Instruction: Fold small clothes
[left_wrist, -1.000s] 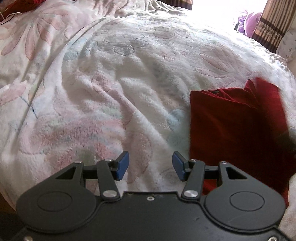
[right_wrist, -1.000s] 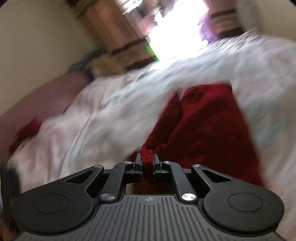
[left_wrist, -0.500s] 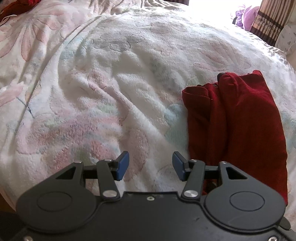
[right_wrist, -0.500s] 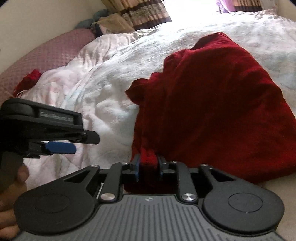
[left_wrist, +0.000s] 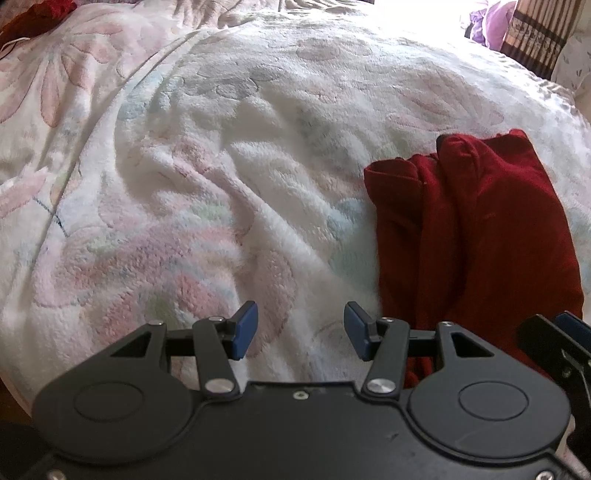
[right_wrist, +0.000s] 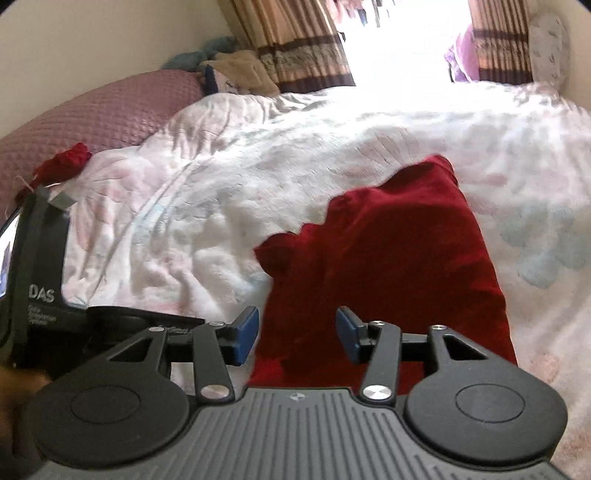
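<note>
A dark red garment lies folded lengthwise on the white floral blanket, right of centre in the left wrist view. My left gripper hovers open over bare blanket just left of the garment's near edge. In the right wrist view the same red garment stretches away from my right gripper, which is open with its blue pads above the garment's near end and nothing held. The right gripper's tip shows at the left view's right edge. The left gripper body sits at the right view's left side.
A mauve quilted pillow and another red cloth lie at the far left of the bed. Striped curtains and a bright window stand behind. A purple item rests near the far right curtain.
My right gripper has opened and let go of the red garment's near edge, which now lies flat on the blanket. The left gripper has hardly moved.
</note>
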